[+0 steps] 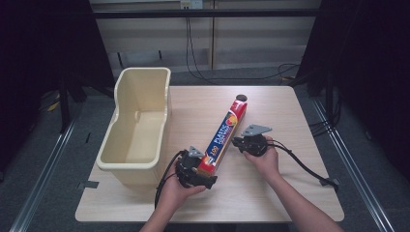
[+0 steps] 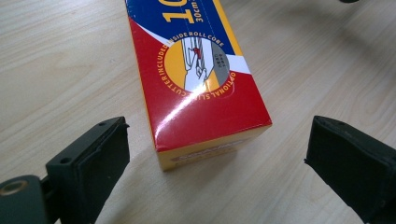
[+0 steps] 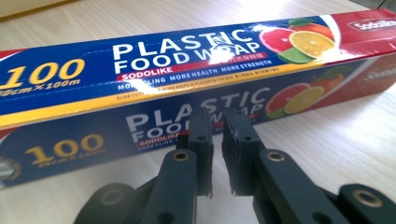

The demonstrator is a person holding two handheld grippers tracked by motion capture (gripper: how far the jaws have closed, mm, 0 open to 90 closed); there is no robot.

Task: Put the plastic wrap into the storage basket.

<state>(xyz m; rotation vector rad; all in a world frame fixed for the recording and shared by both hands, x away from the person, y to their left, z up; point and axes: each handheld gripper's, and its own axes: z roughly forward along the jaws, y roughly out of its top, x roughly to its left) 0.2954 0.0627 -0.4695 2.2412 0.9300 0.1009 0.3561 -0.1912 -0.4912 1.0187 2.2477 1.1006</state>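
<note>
A long plastic food wrap box [image 1: 225, 135], blue, red and yellow, lies diagonally on the wooden table [image 1: 290, 193]. My left gripper [image 1: 203, 170] is at the box's near end, open. In the left gripper view its jaws stand wide on either side of the red end of the box [image 2: 201, 93], not touching it. My right gripper [image 1: 237, 142] points at the box's right side about halfway along. In the right gripper view the right gripper [image 3: 218, 116] is shut with nothing in it, its tips right at the side face of the box [image 3: 140, 70]; contact is unclear.
A large beige plastic bin [image 1: 145, 72] stands open-topped along the table's left edge, close to my left hand. A dark round hole [image 1: 241, 97] lies in the table at the box's far end. Cables trail from both grippers over the near table.
</note>
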